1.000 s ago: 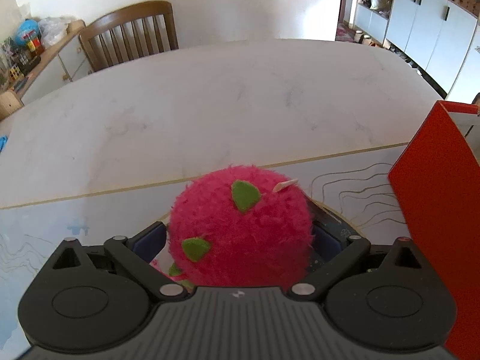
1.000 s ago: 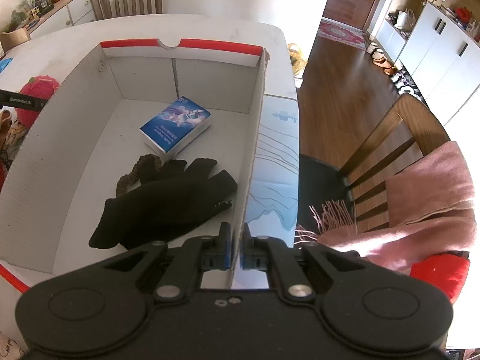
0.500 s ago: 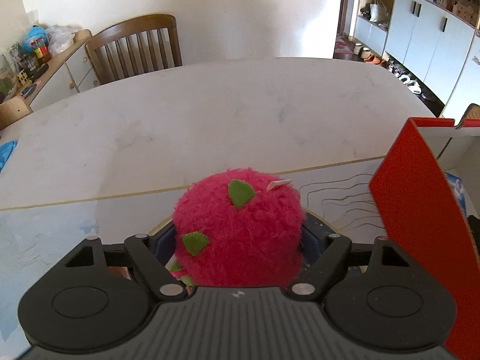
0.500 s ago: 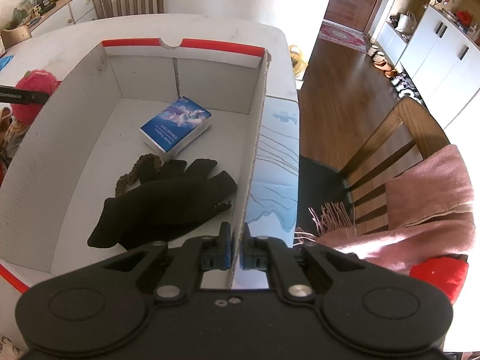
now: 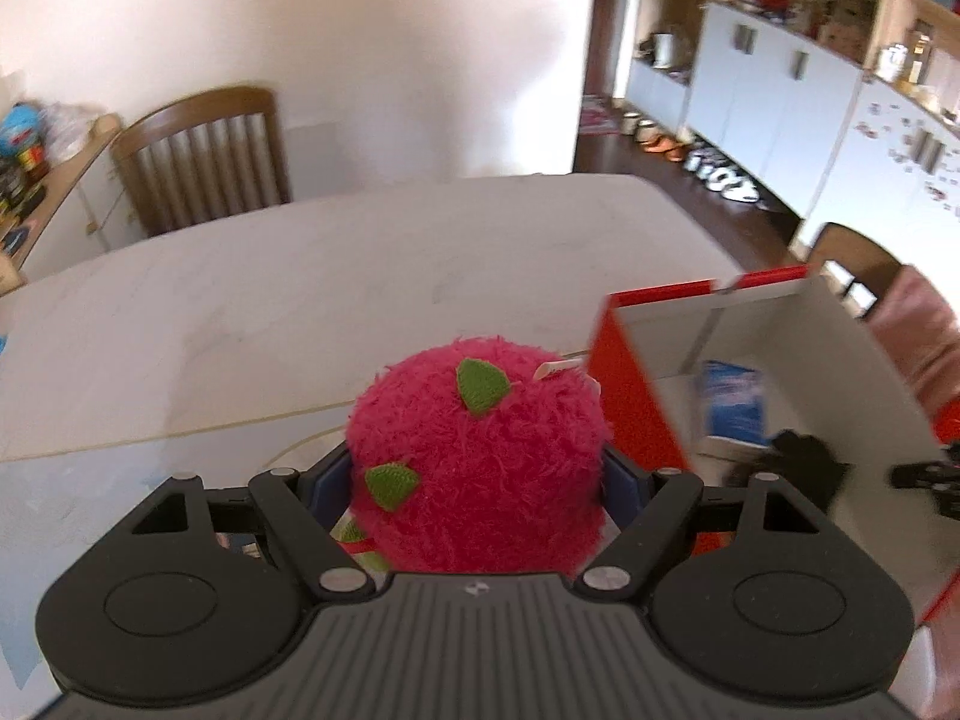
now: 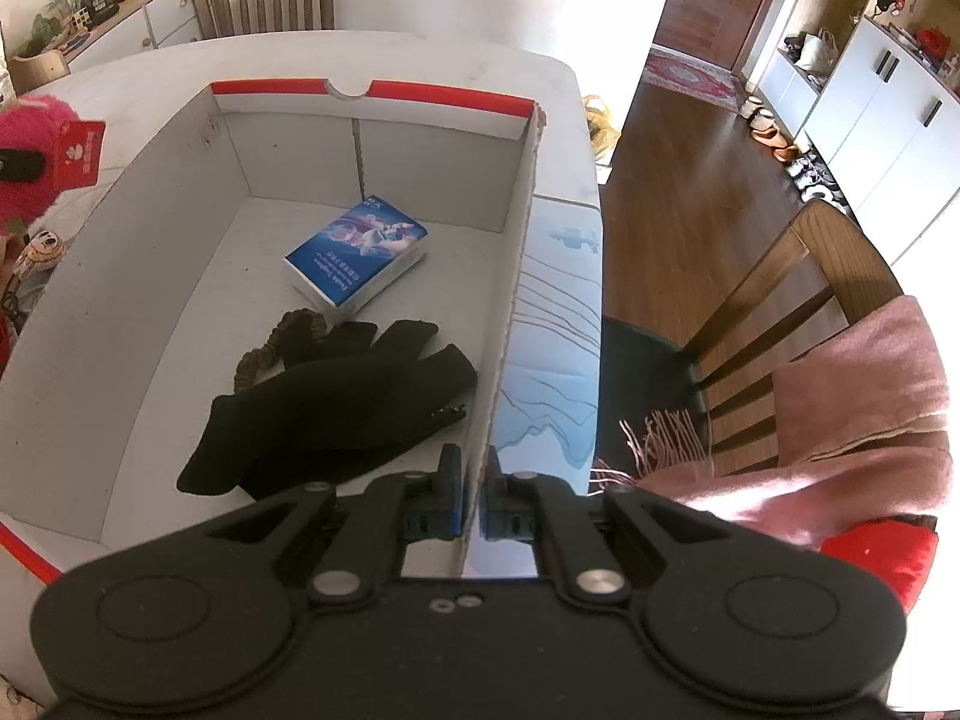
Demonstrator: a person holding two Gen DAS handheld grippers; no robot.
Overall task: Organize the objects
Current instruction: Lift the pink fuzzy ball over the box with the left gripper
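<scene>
A fuzzy pink plush ball (image 5: 474,456) with green felt leaves is held off the table, and my left gripper (image 5: 477,477) is shut on its sides. It hangs just left of the red-and-white cardboard box (image 5: 828,348). From the right wrist the plush (image 6: 24,144) and its red tag show beyond the box's left wall (image 6: 150,210). My right gripper (image 6: 474,480) is shut on the box's near right wall. In the box lie a blue packet (image 6: 357,255), a black glove (image 6: 336,402) and a brown hair tie (image 6: 264,348).
The box stands at the right end of the white table (image 5: 300,300). A wooden chair (image 5: 204,162) is at the far side. Another chair with a pink scarf (image 6: 840,360) is right of the box. A small cartoon toy (image 6: 39,246) lies left of the box.
My left gripper has closed on the plush and lifted it up and toward the box, whose inside now shows in the left wrist view. The right gripper has kept still.
</scene>
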